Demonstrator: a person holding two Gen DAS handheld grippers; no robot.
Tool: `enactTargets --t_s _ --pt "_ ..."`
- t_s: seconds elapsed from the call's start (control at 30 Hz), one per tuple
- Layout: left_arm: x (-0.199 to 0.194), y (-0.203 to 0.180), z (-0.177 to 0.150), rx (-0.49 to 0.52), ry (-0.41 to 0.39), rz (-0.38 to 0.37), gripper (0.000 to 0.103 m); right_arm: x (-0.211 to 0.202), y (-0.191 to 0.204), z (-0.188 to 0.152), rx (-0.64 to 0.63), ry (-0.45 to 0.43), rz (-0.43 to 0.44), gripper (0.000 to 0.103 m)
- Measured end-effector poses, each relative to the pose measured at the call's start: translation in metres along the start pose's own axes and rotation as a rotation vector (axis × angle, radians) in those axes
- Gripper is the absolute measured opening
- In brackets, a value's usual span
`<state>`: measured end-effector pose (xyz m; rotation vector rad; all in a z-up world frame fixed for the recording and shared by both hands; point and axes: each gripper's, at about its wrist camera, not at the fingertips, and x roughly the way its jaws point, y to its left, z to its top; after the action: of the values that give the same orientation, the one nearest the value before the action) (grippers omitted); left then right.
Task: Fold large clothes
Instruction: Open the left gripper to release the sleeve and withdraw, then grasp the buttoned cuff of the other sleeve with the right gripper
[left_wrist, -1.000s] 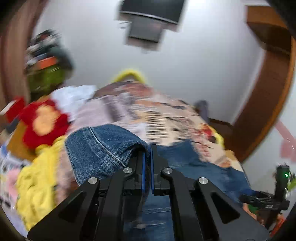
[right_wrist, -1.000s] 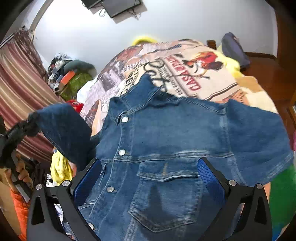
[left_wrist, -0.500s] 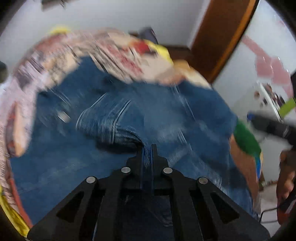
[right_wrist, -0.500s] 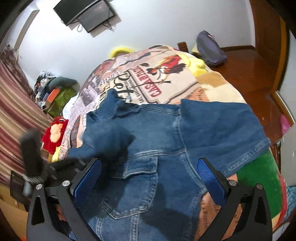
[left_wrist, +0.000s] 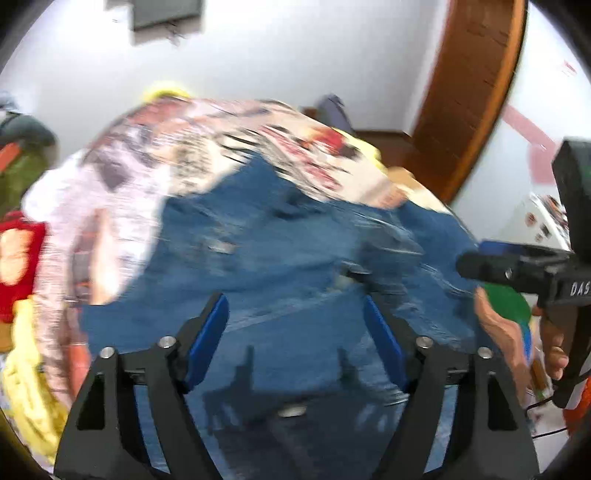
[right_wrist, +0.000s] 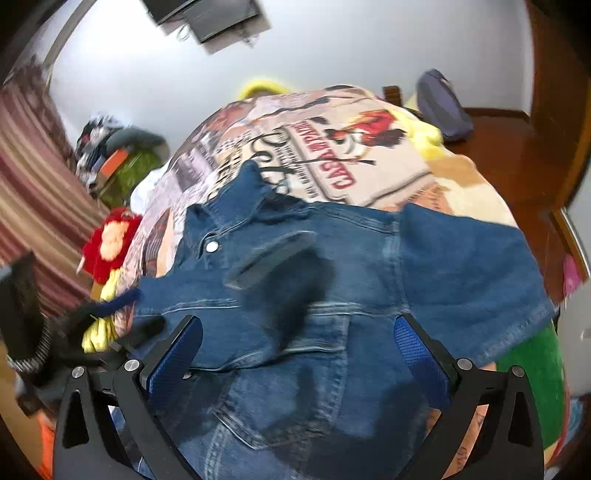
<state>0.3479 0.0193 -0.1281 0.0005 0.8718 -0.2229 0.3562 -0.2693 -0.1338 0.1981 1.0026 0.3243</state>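
Note:
A blue denim jacket (right_wrist: 332, 258) lies front up on a bed with a printed cover (right_wrist: 351, 147). Its left sleeve (right_wrist: 295, 280) is folded across the chest; the right sleeve (right_wrist: 472, 266) lies spread out. The jacket also fills the blurred left wrist view (left_wrist: 277, 266). My left gripper (left_wrist: 295, 332) is open and empty above the jacket. My right gripper (right_wrist: 295, 350) is open and empty above the jacket's lower front. The right gripper also shows at the right edge of the left wrist view (left_wrist: 517, 269).
A red and yellow plush toy (right_wrist: 107, 247) and yellow cloth (right_wrist: 99, 332) lie at the bed's left. A pile of clothes (right_wrist: 118, 155) sits by a striped curtain (right_wrist: 33, 206). A backpack (right_wrist: 443, 107) rests on the wooden floor at the far right.
My left gripper has opened and let go of the left sleeve, which now lies folded across the jacket's chest. The left gripper has pulled back. The right gripper stayed open.

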Motion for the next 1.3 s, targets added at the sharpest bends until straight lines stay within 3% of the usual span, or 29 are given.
enactTargets --t_s 0.1,0.23,0.37,0.57,0.7,0.83,0.9,1.0,1.13,1.3 --pt "-0.01 0.036 -0.007 -0.016 -0.034 0.098 0.089 0.013 0.019 0.001 -0.044 0.02 0.014 0.103" --pt "-0.006 0.081 -0.028 -0.062 0.016 0.187 0.089 0.041 0.026 0.003 -0.058 0.057 -0.014 0.103" --pt "0.015 0.124 -0.058 -0.139 0.105 0.232 0.089 0.068 0.003 0.007 0.02 0.135 -0.039 0.103" --pt "0.035 0.156 -0.097 -0.247 0.187 0.242 0.089 0.113 -0.05 0.008 0.193 0.306 -0.035 0.101" --pt "0.04 0.167 -0.113 -0.299 0.209 0.232 0.089 0.13 -0.06 0.002 0.215 0.348 -0.009 0.077" --pt "0.037 0.172 -0.113 -0.304 0.209 0.249 0.089 0.129 -0.041 0.005 0.099 0.312 -0.05 0.039" --pt "0.031 0.174 -0.109 -0.307 0.198 0.256 0.089 0.123 -0.028 0.009 0.022 0.277 -0.092 0.03" --pt "0.021 0.176 -0.1 -0.312 0.172 0.263 0.089 0.108 -0.004 0.021 -0.099 0.189 -0.132 0.027" --pt "0.01 0.174 -0.082 -0.296 0.141 0.282 0.089 0.077 0.016 0.039 -0.175 0.062 -0.117 0.027" --pt "0.008 0.162 -0.06 -0.275 0.108 0.252 0.089 0.048 0.031 0.053 -0.231 -0.021 -0.107 0.027"
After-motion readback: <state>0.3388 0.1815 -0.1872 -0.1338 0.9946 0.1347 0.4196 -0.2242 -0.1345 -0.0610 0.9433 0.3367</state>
